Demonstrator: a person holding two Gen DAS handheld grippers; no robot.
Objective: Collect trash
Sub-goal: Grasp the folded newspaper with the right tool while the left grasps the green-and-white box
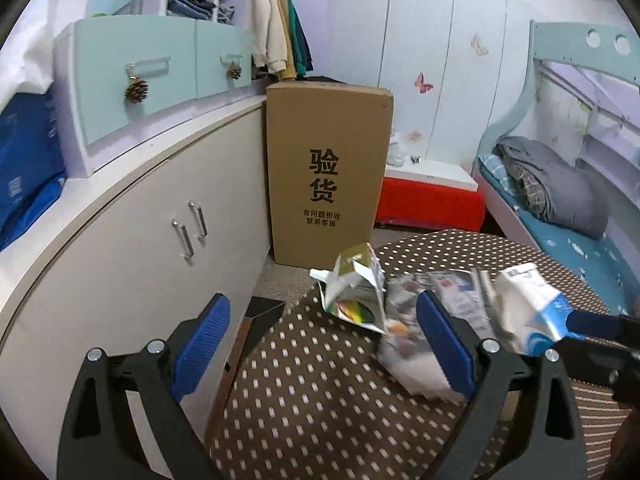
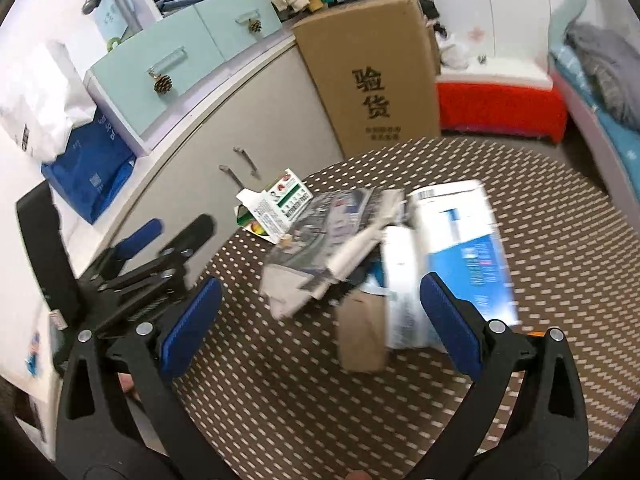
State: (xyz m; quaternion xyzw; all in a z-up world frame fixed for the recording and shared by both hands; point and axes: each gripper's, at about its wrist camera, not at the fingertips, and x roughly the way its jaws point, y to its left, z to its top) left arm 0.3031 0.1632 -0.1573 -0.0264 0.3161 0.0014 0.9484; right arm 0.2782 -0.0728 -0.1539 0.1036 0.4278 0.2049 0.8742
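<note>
We held both grippers, left (image 1: 322, 344) and right (image 2: 320, 326), with jaws spread over the dotted surface (image 2: 280, 400). The crumpled newspaper (image 2: 316, 232), green carton (image 2: 276, 210) and blue-white carton (image 2: 460, 240) lay at twelve o'clock.

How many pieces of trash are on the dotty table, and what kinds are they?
Green-and-white cartons: 1
Blue-and-white cartons: 1
Crumpled newspapers: 1
Small brown boxes: 1
Total: 4 pieces that I can make out; the pile is blurred, so something more may hide under it.
</note>
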